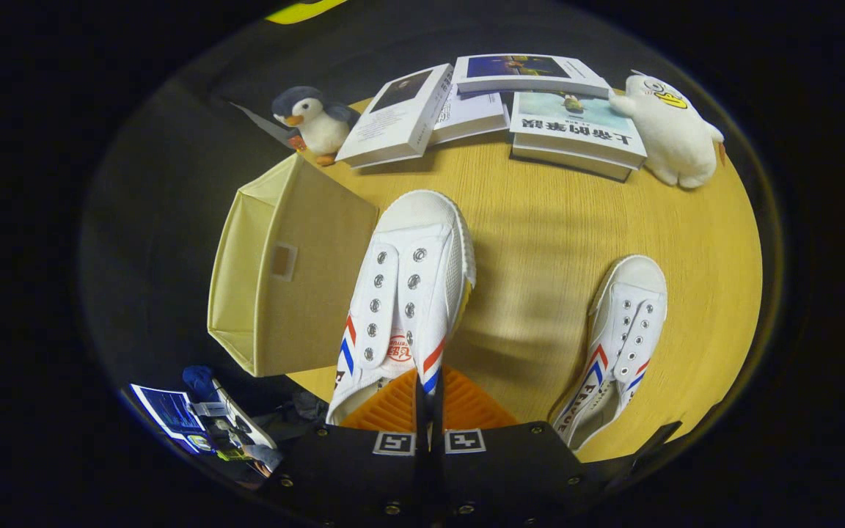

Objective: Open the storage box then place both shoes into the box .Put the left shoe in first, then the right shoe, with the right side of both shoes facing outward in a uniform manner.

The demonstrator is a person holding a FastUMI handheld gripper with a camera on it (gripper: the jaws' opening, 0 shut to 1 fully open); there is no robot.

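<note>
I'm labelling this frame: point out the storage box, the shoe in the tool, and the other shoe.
storage box (pixel 312 293): gripper view, its flat side panel.
held shoe (pixel 411 279): gripper view, its laceless tongue.
other shoe (pixel 631 319): gripper view, its eyelet rows.

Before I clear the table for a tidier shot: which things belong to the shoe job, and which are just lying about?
Job:
- held shoe, the gripper shut on its side wall
- second shoe, on the table beside it
- storage box, open

Lying about:
- penguin toy
- white duck toy
- books beyond the shoes
</note>
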